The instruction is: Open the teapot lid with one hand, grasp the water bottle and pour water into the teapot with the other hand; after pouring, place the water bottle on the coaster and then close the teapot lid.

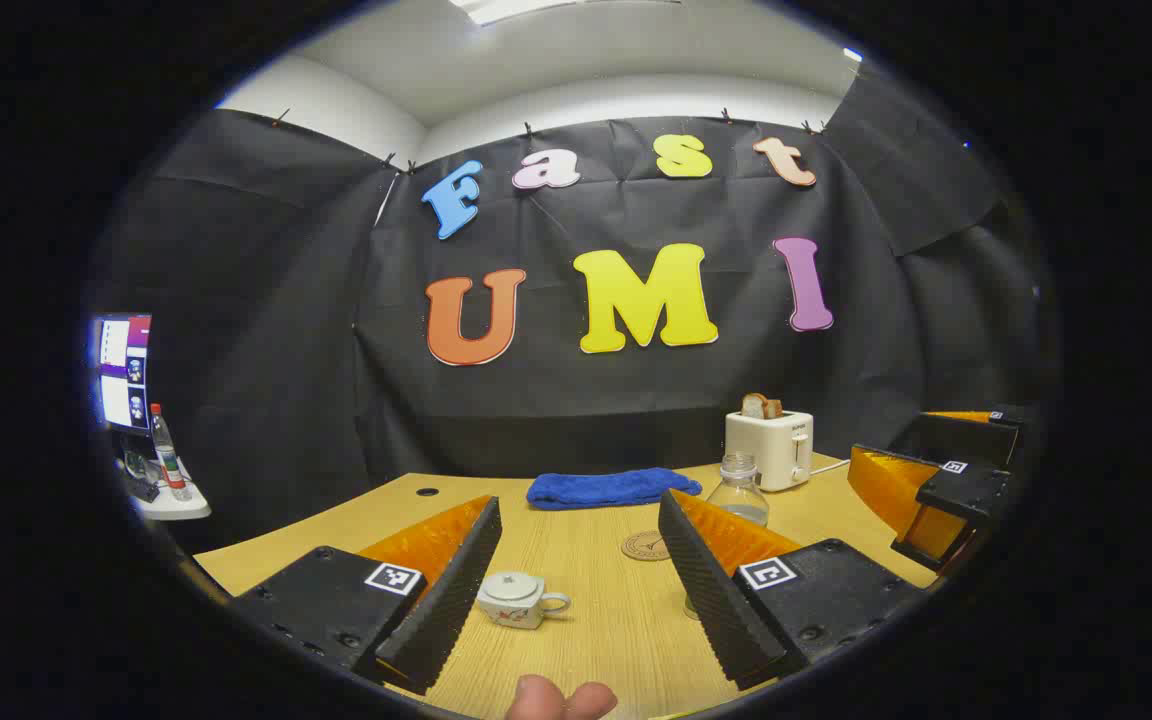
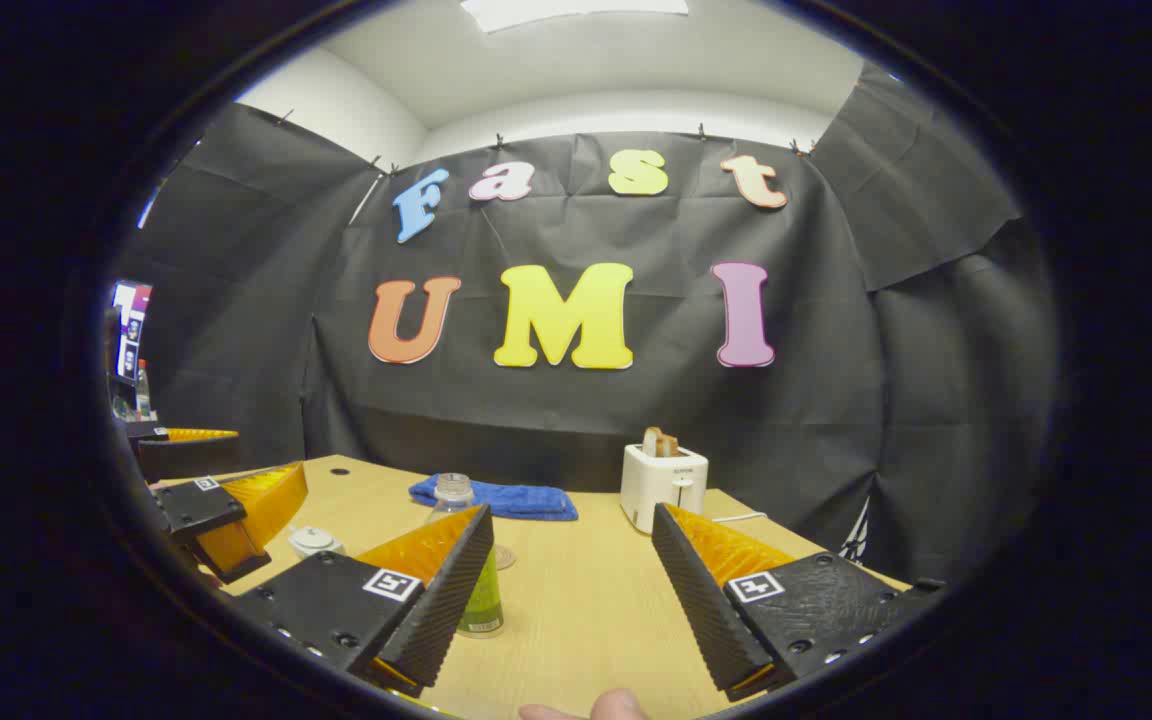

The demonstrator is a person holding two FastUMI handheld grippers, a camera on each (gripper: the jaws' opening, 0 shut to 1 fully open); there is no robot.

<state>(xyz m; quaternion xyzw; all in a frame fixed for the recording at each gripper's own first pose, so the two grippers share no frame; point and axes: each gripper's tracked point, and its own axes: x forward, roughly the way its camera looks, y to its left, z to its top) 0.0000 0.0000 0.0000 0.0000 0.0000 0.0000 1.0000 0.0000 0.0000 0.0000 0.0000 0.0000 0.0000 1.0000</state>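
Hovering above the near edge of the table (image 1: 596, 640), the left gripper (image 1: 576, 590) has its fingers spread wide with nothing between them. Ahead of it, in the left gripper view, the teapot (image 1: 518, 598) sits on the wood just beside the left finger, lid on and handle pointing right. Farther back lies the round coaster (image 1: 647, 545), bare, and just right of it stands the clear bottle (image 1: 739, 490), uncapped and partly hidden by the right finger. A blue cloth (image 1: 611, 488) lies along the far edge, and a white toaster (image 1: 769, 448) with bread in its slots stands to the right of it. The right gripper (image 2: 574, 590) — seen in its own view — is likewise spread wide and empty, held over the table's right side. In that view the bottle (image 2: 454, 497) rises behind the left finger, its green label showing low down, and the teapot (image 2: 314, 541) sits farther left, near the other gripper. Fingertips (image 1: 561, 698) of the holding hand peek in at the bottom edge of the left gripper view.
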